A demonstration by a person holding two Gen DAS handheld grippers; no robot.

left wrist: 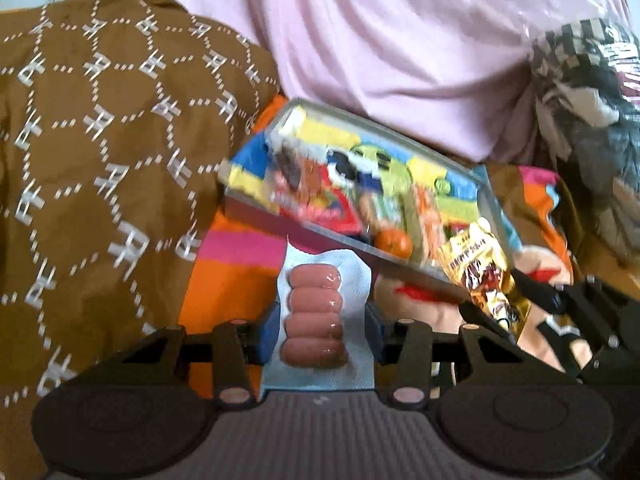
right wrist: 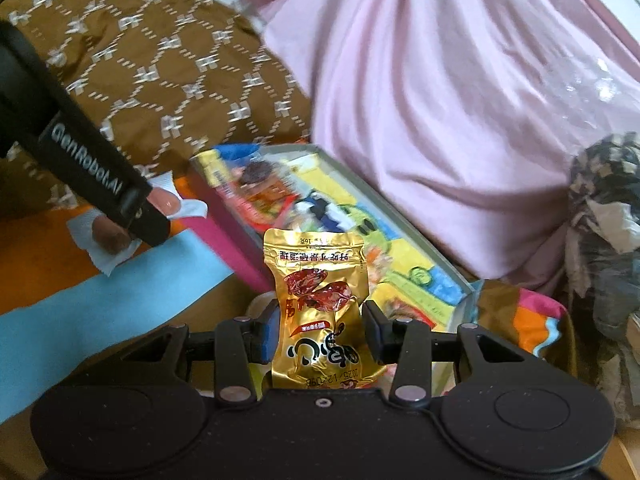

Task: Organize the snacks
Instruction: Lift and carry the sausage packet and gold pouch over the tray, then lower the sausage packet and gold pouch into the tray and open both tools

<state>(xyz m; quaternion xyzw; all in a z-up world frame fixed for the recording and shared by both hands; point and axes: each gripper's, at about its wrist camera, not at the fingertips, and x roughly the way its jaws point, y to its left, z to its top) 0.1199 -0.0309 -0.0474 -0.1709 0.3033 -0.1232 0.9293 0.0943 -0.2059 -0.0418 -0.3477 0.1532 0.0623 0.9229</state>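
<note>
Sausages and gold pouch meeting over a colourful box

Sausages are showing as four plump, glossy pink links stacked in a row inside a sealed pack (left wrist: 316,320) with a pale blue, finely dimpled backing. The left gripper (left wrist: 318,334) is clenching this sausage pack between its blue-padded fingers, holding it just in front of the shallow box (left wrist: 400,264).

The right gripper (right wrist: 320,332) is pinching a gold foil pouch (right wrist: 320,300), crinkled and shiny, printed with reddish-brown meat pieces and black characters. The pouch is standing upright between the fingers, hanging over the near corner of the box.

The box is lying tilted on a striped cloth (right wrist: 80,300) of orange, pink and light blue, its grey rim framing a bright cartoon-printed floor with several small wrappers inside, blurred. Behind it, a brown patterned fabric (left wrist: 100,120) and a soft pink sheet (right wrist: 460,100) are bunching in folds.
</note>
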